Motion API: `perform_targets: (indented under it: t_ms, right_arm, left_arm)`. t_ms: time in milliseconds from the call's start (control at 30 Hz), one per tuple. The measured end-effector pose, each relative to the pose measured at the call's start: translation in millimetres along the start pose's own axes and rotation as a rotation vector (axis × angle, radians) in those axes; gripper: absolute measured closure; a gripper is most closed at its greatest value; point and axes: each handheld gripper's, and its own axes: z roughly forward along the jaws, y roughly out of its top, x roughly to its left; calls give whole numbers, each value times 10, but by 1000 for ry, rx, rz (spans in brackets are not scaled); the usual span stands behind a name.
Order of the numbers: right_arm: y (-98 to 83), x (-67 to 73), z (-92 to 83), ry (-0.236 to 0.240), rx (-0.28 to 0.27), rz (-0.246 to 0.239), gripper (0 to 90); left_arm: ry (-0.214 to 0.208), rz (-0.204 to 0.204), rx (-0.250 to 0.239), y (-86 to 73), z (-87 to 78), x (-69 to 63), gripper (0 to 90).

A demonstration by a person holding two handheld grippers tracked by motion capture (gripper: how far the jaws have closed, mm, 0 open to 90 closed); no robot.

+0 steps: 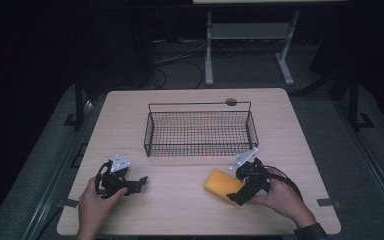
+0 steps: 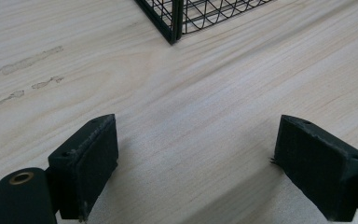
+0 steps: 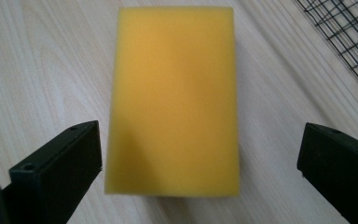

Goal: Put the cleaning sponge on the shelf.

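High view: we are seeing the yellow sponge (image 1: 223,184) lying near-right on the surface (image 1: 180,200) | right tool (image 1: 238,192) spread around it | left tool (image 1: 139,183) spread, empty | wire basket (image 1: 200,131) far-centre.

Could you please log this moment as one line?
left gripper: open, idle | right gripper: open, straddling yellow sponge | wire basket: empty
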Motion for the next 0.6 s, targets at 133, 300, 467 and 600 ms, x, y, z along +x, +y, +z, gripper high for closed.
perform_targets:
  t_ms: [133, 300, 467, 600]
  right_arm:
    - [55, 18, 51, 8, 13, -12, 0]
    - [111, 52, 115, 13, 29, -29, 0]
    - [149, 82, 178, 16, 46, -46, 0]
    - [176, 92, 220, 23, 57, -51, 0]
  left_arm:
    - [0, 0, 0, 0, 0, 0, 127]
    - [0, 0, 0, 0, 0, 0, 127]
    - [0, 0, 0, 0, 0, 0, 127]
    - [0, 0, 0, 0, 0, 0, 127]
